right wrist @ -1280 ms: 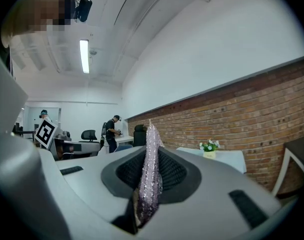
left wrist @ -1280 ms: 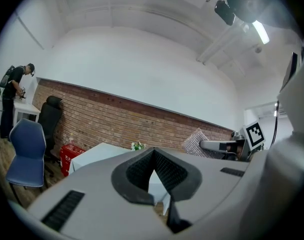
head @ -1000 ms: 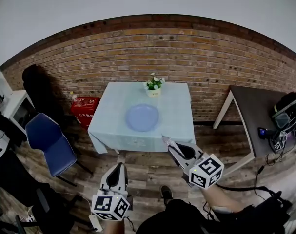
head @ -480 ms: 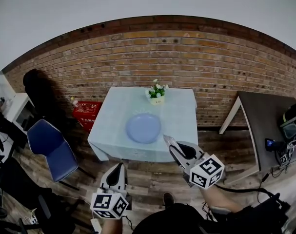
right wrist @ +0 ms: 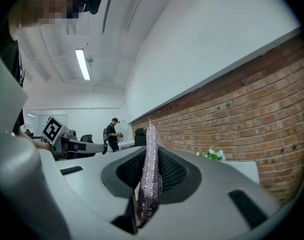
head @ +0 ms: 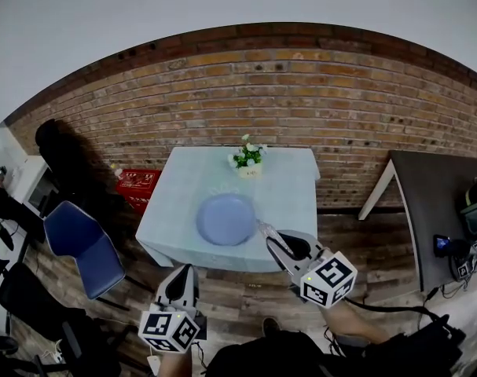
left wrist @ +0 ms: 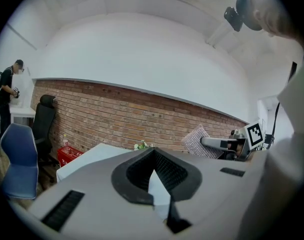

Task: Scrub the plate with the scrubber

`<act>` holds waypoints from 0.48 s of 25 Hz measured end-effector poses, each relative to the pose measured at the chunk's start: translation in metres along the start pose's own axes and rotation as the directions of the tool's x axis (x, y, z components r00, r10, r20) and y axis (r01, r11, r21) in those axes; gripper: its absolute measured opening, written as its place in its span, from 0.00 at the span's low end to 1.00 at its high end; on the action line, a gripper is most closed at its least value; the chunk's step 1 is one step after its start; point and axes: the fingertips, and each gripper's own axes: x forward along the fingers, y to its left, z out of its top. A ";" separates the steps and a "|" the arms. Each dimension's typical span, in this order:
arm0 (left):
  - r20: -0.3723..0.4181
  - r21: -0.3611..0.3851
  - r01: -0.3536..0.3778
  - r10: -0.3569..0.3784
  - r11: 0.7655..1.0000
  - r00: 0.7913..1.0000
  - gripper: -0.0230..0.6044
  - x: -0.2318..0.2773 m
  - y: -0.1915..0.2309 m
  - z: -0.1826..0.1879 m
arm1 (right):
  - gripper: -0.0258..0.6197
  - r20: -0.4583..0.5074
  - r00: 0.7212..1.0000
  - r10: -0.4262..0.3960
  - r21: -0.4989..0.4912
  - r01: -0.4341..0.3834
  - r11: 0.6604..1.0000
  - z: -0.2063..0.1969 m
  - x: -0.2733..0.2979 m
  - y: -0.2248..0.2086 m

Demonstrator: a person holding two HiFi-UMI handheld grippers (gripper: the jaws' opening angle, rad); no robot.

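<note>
A round blue plate [head: 226, 218] lies on the table with the light blue cloth [head: 293, 199], near its front edge. My right gripper [head: 264, 231] hovers at the table's front edge, just right of the plate, shut on a glittery silver-pink scrubber [right wrist: 150, 169] that stands up between its jaws. The scrubber [left wrist: 198, 141] also shows in the left gripper view, sticking out past the right gripper [left wrist: 227, 144]. My left gripper [head: 188, 270] is lower and to the left, over the floor short of the table, shut with nothing in it [left wrist: 154, 156].
A small pot of flowers [head: 248, 160] stands at the table's far edge by the brick wall. A blue chair [head: 77, 242] and a red crate [head: 136, 185] are left of the table, a dark table [head: 438, 210] is to the right. A person [right wrist: 112, 133] stands far off.
The table and plate have drawn nearer and lower in the head view. Both grippers keep the same pose, and the right one's tip now reaches the table's front edge.
</note>
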 end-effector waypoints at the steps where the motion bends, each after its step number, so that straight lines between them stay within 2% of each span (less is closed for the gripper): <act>1: -0.003 0.002 -0.008 0.008 1.000 1.000 0.05 0.004 0.000 0.000 | 0.14 -0.001 1.000 -0.001 0.004 0.001 1.000 0.000 0.002 -0.006; 8: -0.009 0.012 -0.015 0.015 1.000 1.000 0.05 0.028 0.002 0.003 | 0.14 -0.031 0.999 0.014 0.028 -0.013 1.000 -0.008 0.021 -0.031; 12: -0.006 0.014 -0.023 0.023 1.000 1.000 0.05 0.044 0.022 -0.002 | 0.14 -0.053 0.998 0.028 0.001 -0.028 1.000 -0.011 0.040 -0.030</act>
